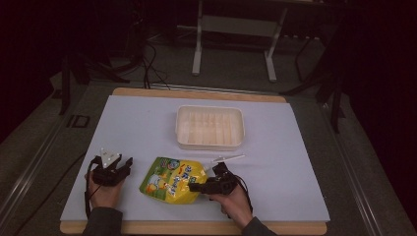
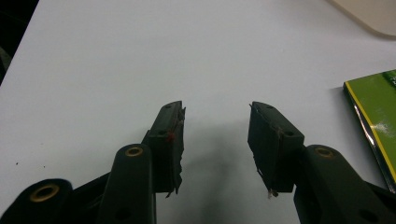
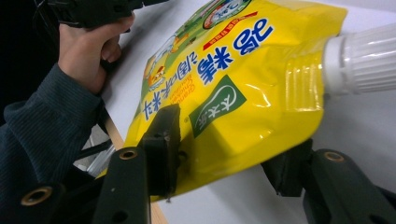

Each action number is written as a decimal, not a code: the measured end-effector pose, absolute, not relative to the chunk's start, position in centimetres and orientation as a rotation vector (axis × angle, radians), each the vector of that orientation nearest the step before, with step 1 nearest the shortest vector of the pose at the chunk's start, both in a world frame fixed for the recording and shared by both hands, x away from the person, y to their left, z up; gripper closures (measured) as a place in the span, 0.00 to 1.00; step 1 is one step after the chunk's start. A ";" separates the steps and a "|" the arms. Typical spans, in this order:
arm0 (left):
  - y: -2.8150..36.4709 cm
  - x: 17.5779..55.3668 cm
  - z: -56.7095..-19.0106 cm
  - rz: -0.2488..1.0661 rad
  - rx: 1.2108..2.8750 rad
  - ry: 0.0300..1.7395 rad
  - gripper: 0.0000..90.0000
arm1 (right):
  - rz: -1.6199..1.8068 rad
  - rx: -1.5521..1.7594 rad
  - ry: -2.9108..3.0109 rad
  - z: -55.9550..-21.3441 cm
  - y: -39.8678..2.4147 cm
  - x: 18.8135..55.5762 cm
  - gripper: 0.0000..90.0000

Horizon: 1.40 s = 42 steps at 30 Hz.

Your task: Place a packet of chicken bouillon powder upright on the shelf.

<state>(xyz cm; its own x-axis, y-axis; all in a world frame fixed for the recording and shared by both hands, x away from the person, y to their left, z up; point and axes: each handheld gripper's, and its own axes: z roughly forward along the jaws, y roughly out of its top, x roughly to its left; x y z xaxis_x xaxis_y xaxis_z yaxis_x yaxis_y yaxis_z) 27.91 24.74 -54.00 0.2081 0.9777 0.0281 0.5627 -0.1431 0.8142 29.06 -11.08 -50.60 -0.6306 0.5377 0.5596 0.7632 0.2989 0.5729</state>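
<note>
Right gripper view: right gripper (image 3: 224,154) has its jaws on either side of the yellow pouch (image 3: 243,79), one jaw over the printed face, the other tucked under the edge; jaws look to be pressing the pouch, so it's gripping it. White cap (image 3: 359,58) of the pouch sticks out to the side. High view, near edge of the tabletop (image 1: 295,162): pouch lies flat between the two hands, right gripper (image 1: 204,186) on its right edge. Left gripper (image 1: 123,167) sits apart from the pouch, jaws spread, nothing in them; left gripper view confirms bare tabletop between the jaws. Farther back, a white tray (image 1: 210,145), nothing in it, well apart from the pouch. Step in hand, likely: securing the grip on the pouch. Next move probably calls for a lift and carry to the tray, keeping the floppy pouch from slipping.
</note>
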 end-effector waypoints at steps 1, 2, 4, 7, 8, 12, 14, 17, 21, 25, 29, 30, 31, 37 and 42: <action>24.7 27.9 -54.0 0.772 1.801 1.438 0.61 | -1.244 -1.190 -2.303 -50.6 -11.0 29.1 0.58; 24.8 27.9 -54.0 0.773 1.800 1.438 0.61 | -1.251 -1.187 -2.295 -50.6 -10.9 29.1 0.59; 24.8 27.9 -54.0 0.772 1.800 1.438 0.61 | -1.257 -1.184 -2.289 -50.3 -10.7 29.2 0.61; 24.7 27.9 -54.0 0.773 1.801 1.438 0.61 | -1.275 -1.161 -2.282 -49.8 -10.6 29.2 0.63; 24.7 27.9 -54.0 0.774 1.800 1.439 0.61 | -1.281 -1.150 -2.284 -49.6 -10.5 29.2 0.64; 24.8 27.9 -54.0 0.773 1.799 1.439 0.61 | -1.311 -1.107 -2.286 -48.8 -10.3 29.2 0.71; 24.8 27.9 -54.0 0.773 1.800 1.439 0.61 | -1.329 -1.079 -2.276 -48.5 -10.2 29.2 0.76; 24.8 27.9 -54.0 0.772 1.797 1.440 0.61 | -1.349 -1.064 -2.275 -48.1 -10.1 29.2 0.83; 24.8 27.9 -54.0 0.771 1.795 1.441 0.61 | -1.377 -1.056 -2.277 -47.5 -10.0 29.3 0.88; 24.8 27.9 -54.0 0.770 1.790 1.443 0.61 | -1.396 -1.046 -2.288 -46.9 -10.0 29.5 0.93; 24.8 27.9 -54.0 0.769 1.788 1.444 0.61 | -1.415 -1.028 -2.307 -46.1 -10.1 29.7 0.98; 24.8 27.9 -54.0 0.769 1.788 1.444 0.61 | -1.423 -1.023 -2.307 -45.8 -10.2 29.7 0.99; 24.8 27.9 -54.0 0.771 1.788 1.443 0.60 | -1.429 -1.020 -2.310 -45.6 -10.2 29.8 0.99; 24.8 27.9 -54.0 0.768 1.787 1.444 0.60 | -1.462 -0.997 -2.323 -44.1 -10.4 29.9 1.00; 24.8 27.9 -54.0 0.769 1.787 1.444 0.60 | -1.499 -0.985 -2.317 -43.2 -10.8 29.9 1.00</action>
<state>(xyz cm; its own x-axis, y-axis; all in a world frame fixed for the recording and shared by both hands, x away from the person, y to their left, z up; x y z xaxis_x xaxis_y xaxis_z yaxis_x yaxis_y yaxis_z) 27.88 24.84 -53.96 0.2009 0.9794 0.0178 0.5614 -0.1300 0.8173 29.86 -10.76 -43.20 -0.7541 0.4184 0.5062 0.6332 0.2586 0.7295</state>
